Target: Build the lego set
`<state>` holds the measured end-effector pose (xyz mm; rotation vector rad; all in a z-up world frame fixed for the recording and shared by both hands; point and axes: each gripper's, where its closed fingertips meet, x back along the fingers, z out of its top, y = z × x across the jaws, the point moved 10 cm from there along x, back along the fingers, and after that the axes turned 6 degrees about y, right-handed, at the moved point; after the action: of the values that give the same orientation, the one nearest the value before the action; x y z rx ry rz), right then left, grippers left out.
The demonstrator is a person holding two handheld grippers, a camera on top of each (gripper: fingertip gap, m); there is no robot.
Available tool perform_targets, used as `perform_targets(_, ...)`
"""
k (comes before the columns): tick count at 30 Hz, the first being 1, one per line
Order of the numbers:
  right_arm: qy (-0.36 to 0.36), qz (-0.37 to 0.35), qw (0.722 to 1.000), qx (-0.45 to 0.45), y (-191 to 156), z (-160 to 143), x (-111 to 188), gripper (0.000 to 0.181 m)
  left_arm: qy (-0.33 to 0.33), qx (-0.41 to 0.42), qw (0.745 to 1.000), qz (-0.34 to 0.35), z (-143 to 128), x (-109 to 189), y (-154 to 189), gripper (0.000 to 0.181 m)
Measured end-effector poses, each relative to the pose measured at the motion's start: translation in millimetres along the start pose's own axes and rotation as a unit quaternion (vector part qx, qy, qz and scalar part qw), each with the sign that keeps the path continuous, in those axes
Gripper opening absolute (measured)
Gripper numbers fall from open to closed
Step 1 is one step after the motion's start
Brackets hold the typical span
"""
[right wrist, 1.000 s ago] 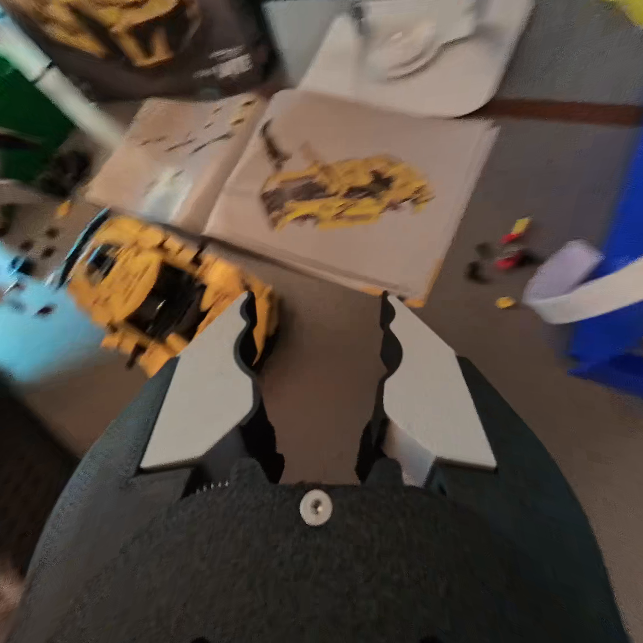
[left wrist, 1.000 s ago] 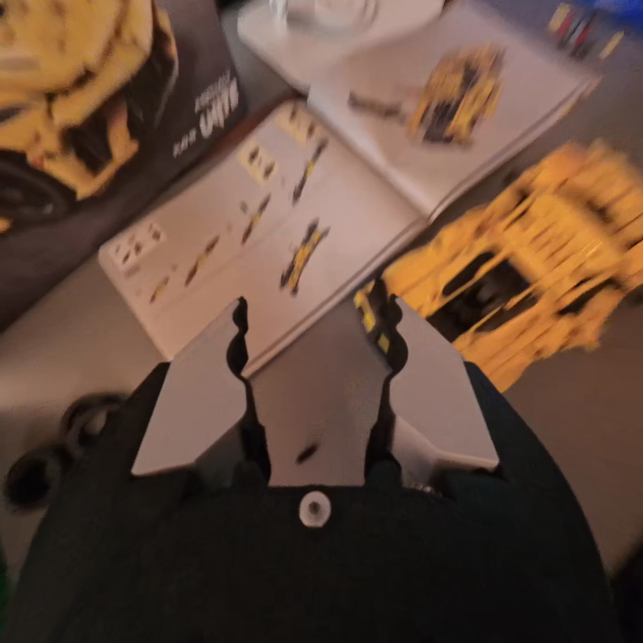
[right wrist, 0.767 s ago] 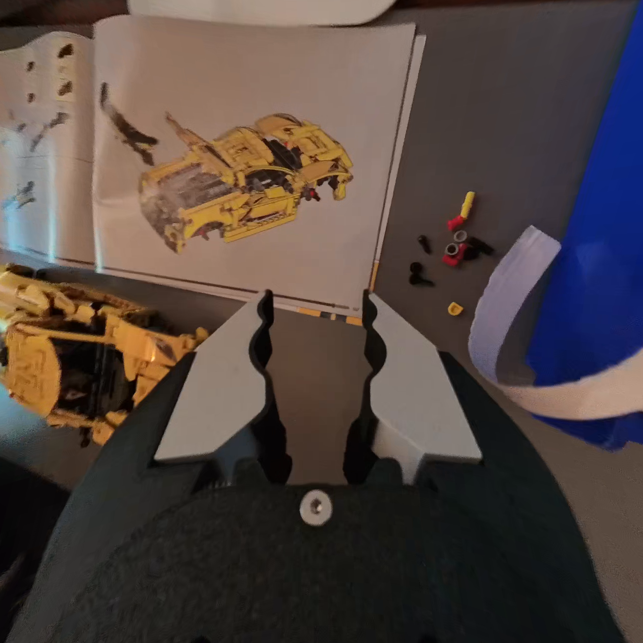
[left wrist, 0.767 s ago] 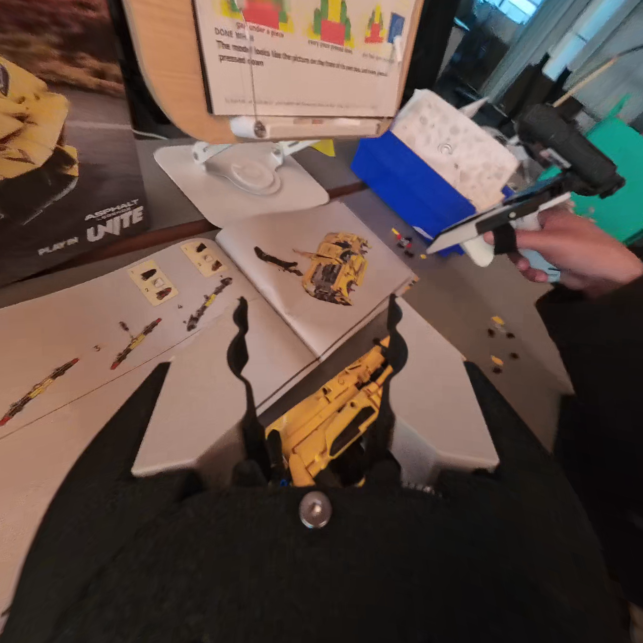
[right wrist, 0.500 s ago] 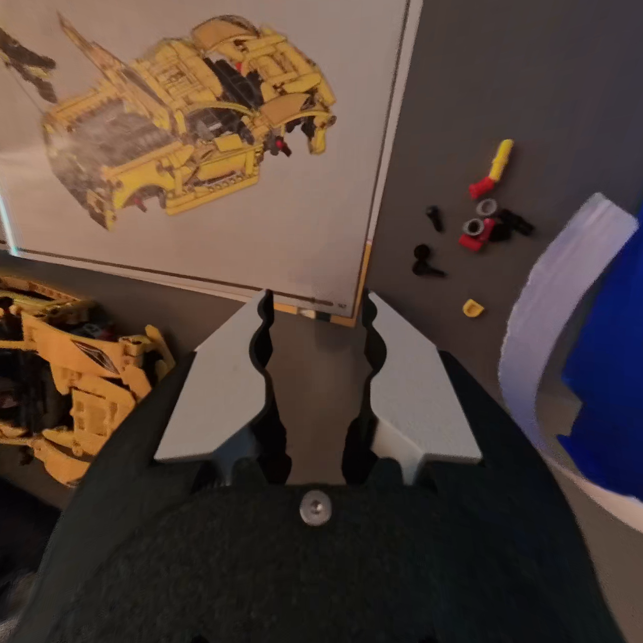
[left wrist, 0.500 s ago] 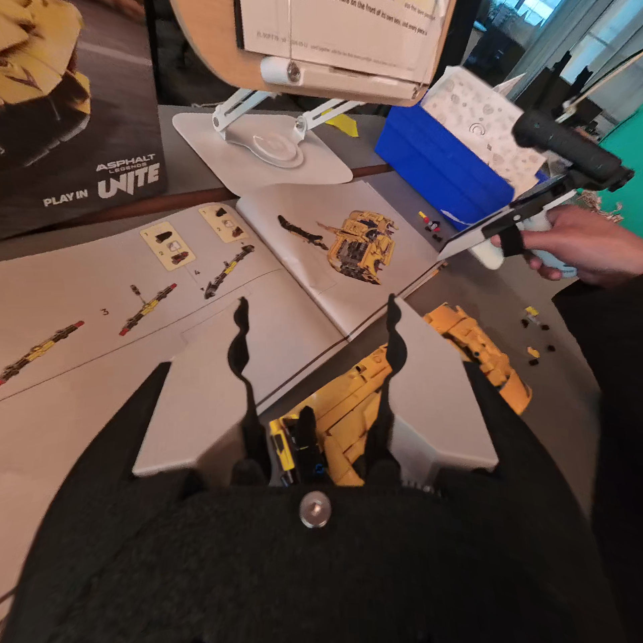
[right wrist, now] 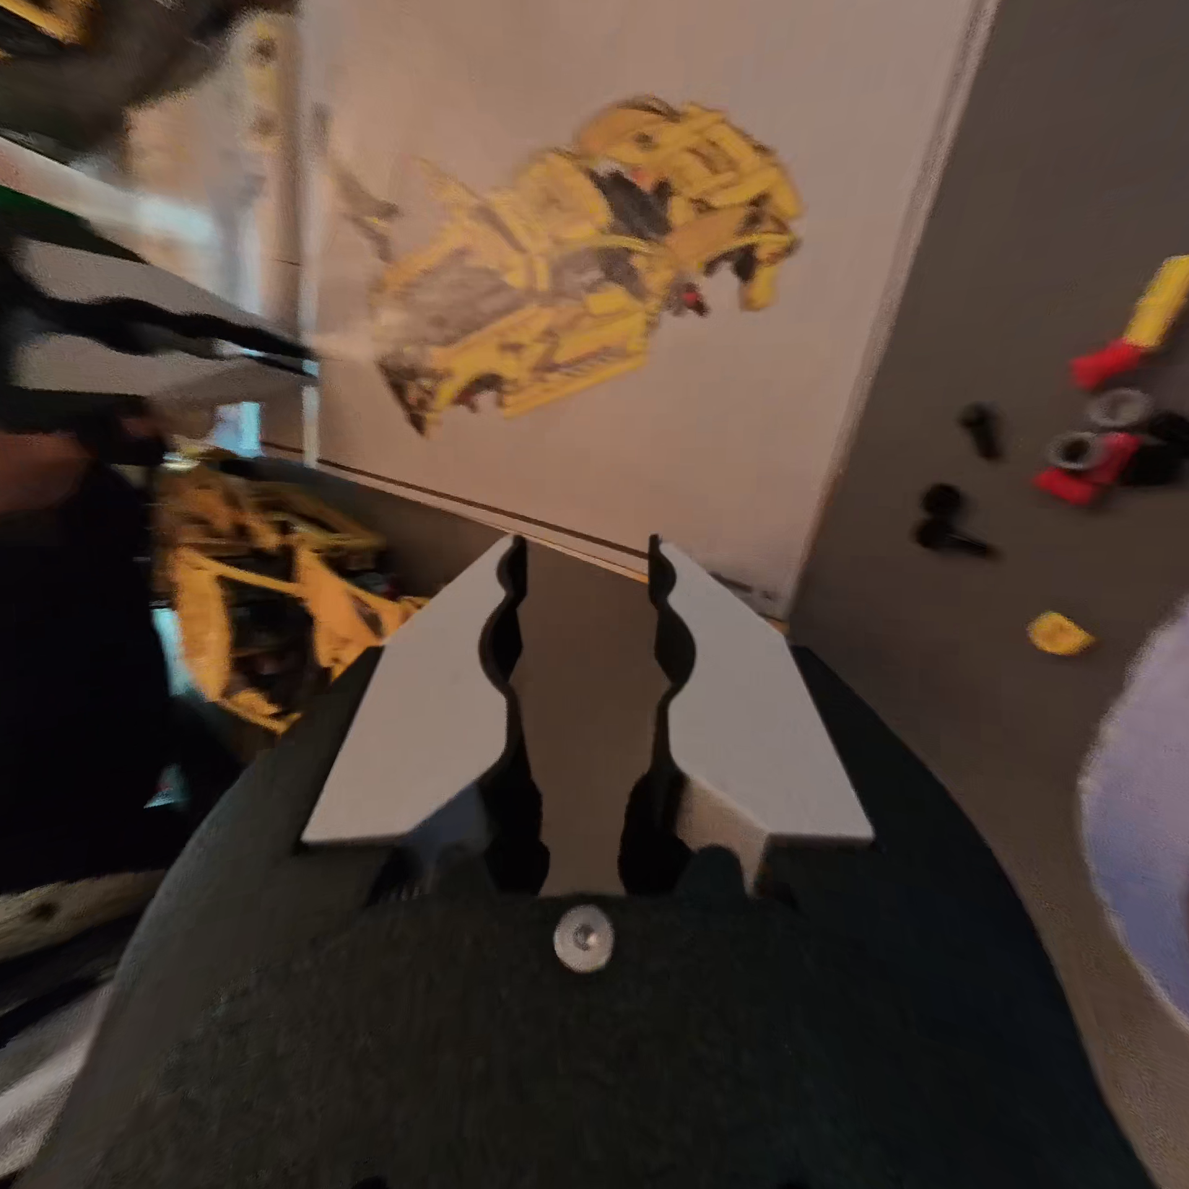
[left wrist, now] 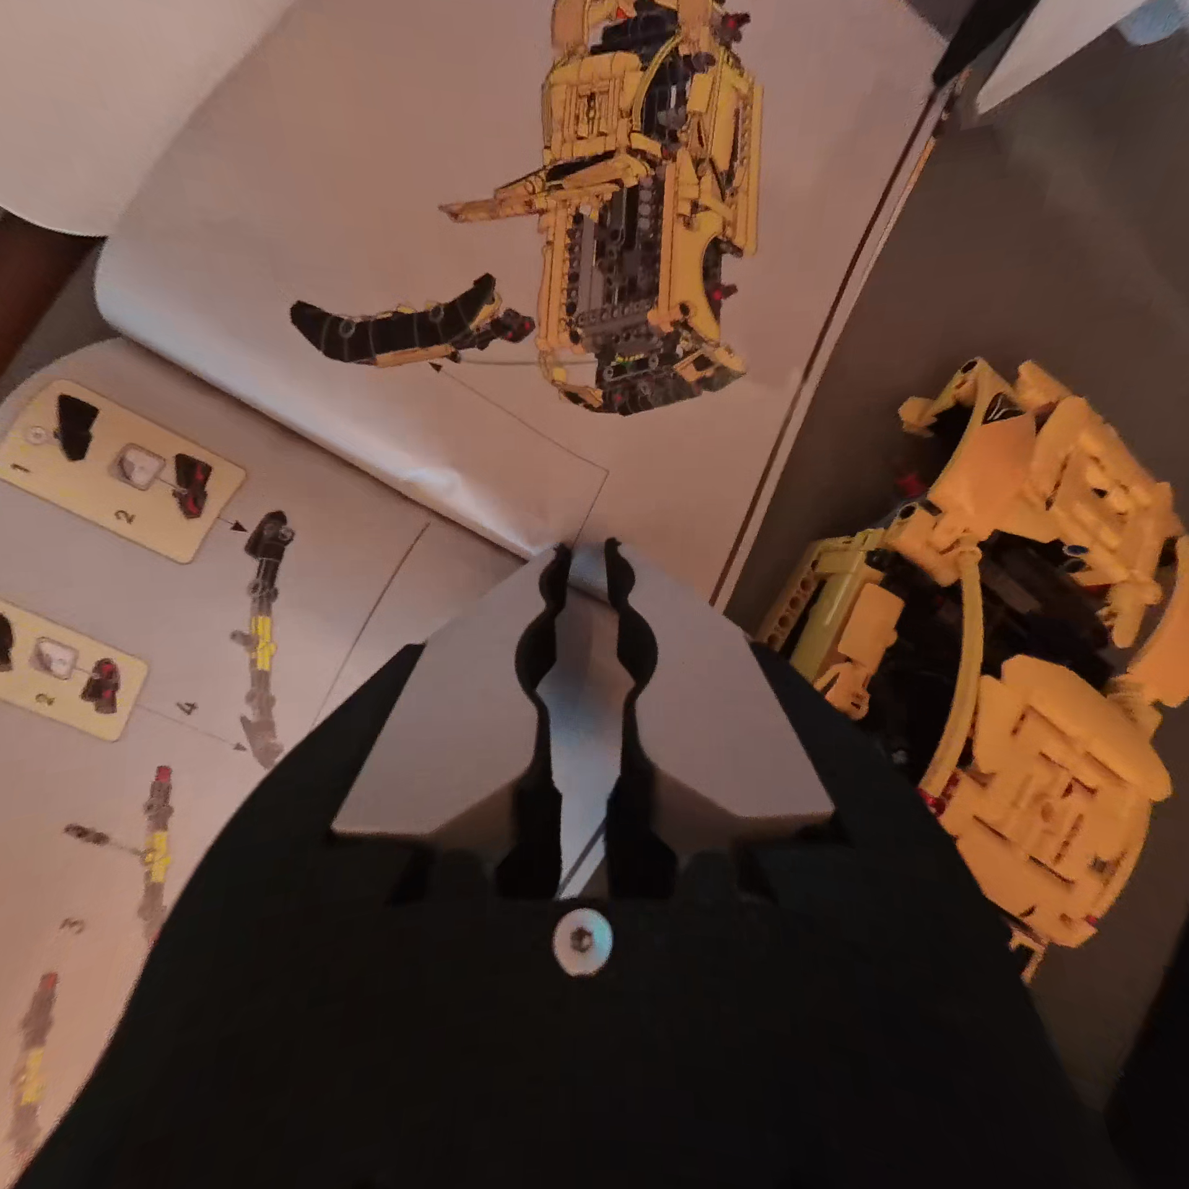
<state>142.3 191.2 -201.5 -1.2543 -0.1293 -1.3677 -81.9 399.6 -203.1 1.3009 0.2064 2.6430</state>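
Observation:
The yellow lego car (left wrist: 997, 643) lies on the grey table to the right of the open instruction booklet (left wrist: 322, 161); it also shows in the right wrist view (right wrist: 270, 579). My left gripper (left wrist: 584, 547) is low over the booklet's near edge, jaws closed to a narrow slit, with nothing visible between them. It shows blurred in the right wrist view (right wrist: 302, 357), its tip at the page. My right gripper (right wrist: 585, 547) is open and empty over bare table just below the booklet (right wrist: 643, 96). Loose pieces lie to its right: black pins (right wrist: 946, 521), red and grey parts (right wrist: 1087, 463), a small yellow piece (right wrist: 1058, 634).
A red and yellow piece (right wrist: 1145, 334) lies at the far right. A pale strip (right wrist: 1145, 804) curves in at the right edge. A dark sleeve (right wrist: 64, 643) fills the left side of the right wrist view.
My left gripper has dropped from high over the table to just above the booklet, and its jaws have closed. My right gripper has moved closer to the booklet's edge, jaws slightly narrower.

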Motion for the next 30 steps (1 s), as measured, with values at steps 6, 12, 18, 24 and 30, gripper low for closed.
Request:
perform_targets(6, 0.015, -0.061, 0.998, -0.003, 8.7, 3.3, 15.5, 0.04, 0.014, 0.01, 1.0, 0.002, -3.3, 0.5, -1.7, 0.008)
perform_targets(12, -0.021, -0.106, 0.994, 0.001, 16.2, -1.9, 7.3, 0.049, 0.011, 0.001, 1.0, 0.007, -3.8, 0.8, -0.9, 0.008)
perform_targets(18, -0.028, -0.085, 0.996, -0.005, 13.2, -5.1, 5.2, 0.046, 0.017, 0.006, 1.0, -0.001, -4.8, 0.8, -2.9, 0.007)
perform_targets(24, 0.001, 0.006, 1.0, -0.01, -2.9, -0.5, -0.6, 0.037, 0.018, 0.003, 1.0, -0.001, -4.8, 0.3, -3.0, 0.007)
perform_targets(30, 0.067, 0.0, 0.997, -0.028, 2.7, 6.5, -2.1, 0.038, 0.02, 0.006, 1.0, -0.004, -4.8, 0.4, -3.5, 0.007)
